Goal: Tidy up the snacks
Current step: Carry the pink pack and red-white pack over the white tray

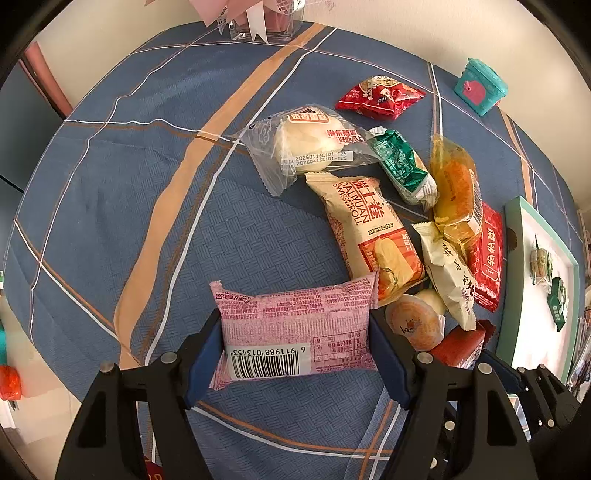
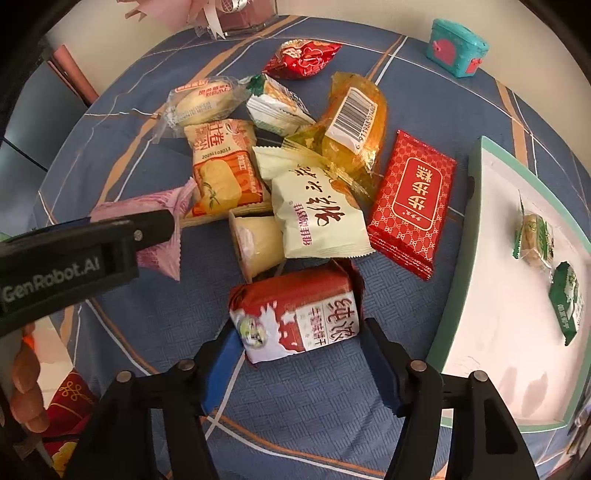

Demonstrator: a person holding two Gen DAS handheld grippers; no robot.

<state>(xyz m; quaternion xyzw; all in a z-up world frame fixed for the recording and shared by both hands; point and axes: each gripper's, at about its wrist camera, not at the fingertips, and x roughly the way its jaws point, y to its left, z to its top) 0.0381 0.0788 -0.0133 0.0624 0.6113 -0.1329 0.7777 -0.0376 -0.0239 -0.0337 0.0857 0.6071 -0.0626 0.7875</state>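
My left gripper (image 1: 295, 350) is shut on a pink snack packet (image 1: 295, 328), barcode side up, just above the blue cloth; it also shows in the right wrist view (image 2: 155, 210). My right gripper (image 2: 301, 339) is shut on a red-and-white biscuit pack (image 2: 295, 314), seen also in the left wrist view (image 1: 461, 343). A pile of snacks lies beyond: a Swiss roll pack (image 1: 369, 229), a clear bun packet (image 1: 314, 144), a yellow cake packet (image 2: 354, 122), a cream packet (image 2: 317, 214), a red flat packet (image 2: 413, 199) and a pudding cup (image 2: 255, 243).
A white tray with a green rim (image 2: 458, 240) stands at the right and holds two small green packets (image 2: 535, 236). A teal box (image 2: 456, 48) and a glass vase (image 1: 266, 22) stand at the table's far edge. A red packet (image 1: 380, 98) lies apart.
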